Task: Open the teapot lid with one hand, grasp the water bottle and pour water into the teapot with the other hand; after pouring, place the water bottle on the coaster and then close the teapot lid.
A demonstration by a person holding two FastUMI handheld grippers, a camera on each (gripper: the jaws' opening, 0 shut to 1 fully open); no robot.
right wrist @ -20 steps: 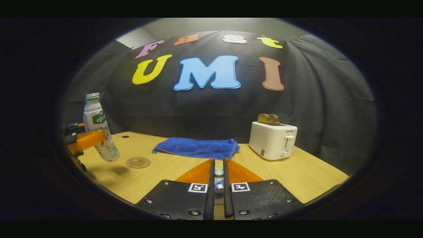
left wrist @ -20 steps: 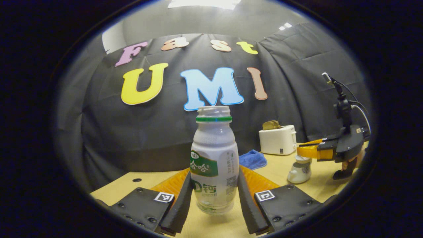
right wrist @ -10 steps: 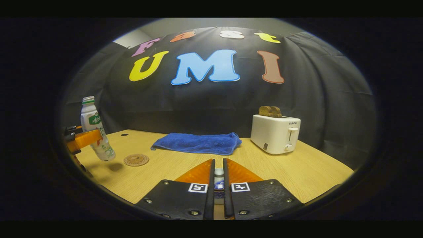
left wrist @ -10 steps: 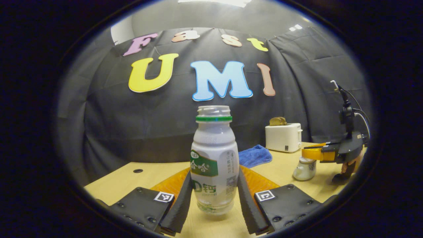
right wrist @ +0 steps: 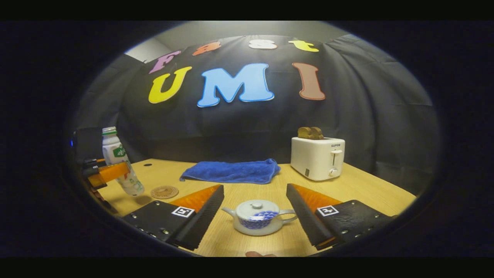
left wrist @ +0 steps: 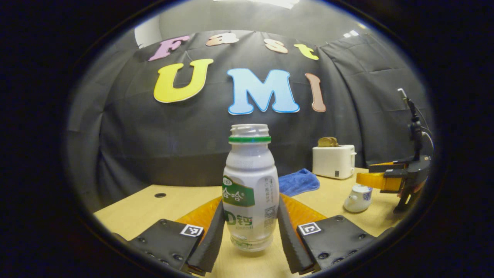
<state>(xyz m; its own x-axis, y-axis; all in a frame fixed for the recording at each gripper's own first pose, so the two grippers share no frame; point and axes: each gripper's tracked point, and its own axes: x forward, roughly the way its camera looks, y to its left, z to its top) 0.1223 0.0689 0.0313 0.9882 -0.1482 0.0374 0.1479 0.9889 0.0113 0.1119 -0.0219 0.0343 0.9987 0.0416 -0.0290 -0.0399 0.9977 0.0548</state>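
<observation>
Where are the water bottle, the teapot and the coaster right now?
water bottle (left wrist: 251, 185): left gripper view, on its body between the fingers.
teapot (right wrist: 257, 221): right gripper view, on its patterned belly, below the lid.
coaster (right wrist: 164, 192): right gripper view, on the middle of its flat top.

The wooden table (right wrist: 359, 195) carries teapot (right wrist: 257, 222), coaster (right wrist: 164, 192), blue towel (right wrist: 231, 171) and toaster (right wrist: 317, 158).

Left hand-held gripper (left wrist: 251, 231) clamped; right hand-held gripper (right wrist: 254, 210) spread wide.
</observation>
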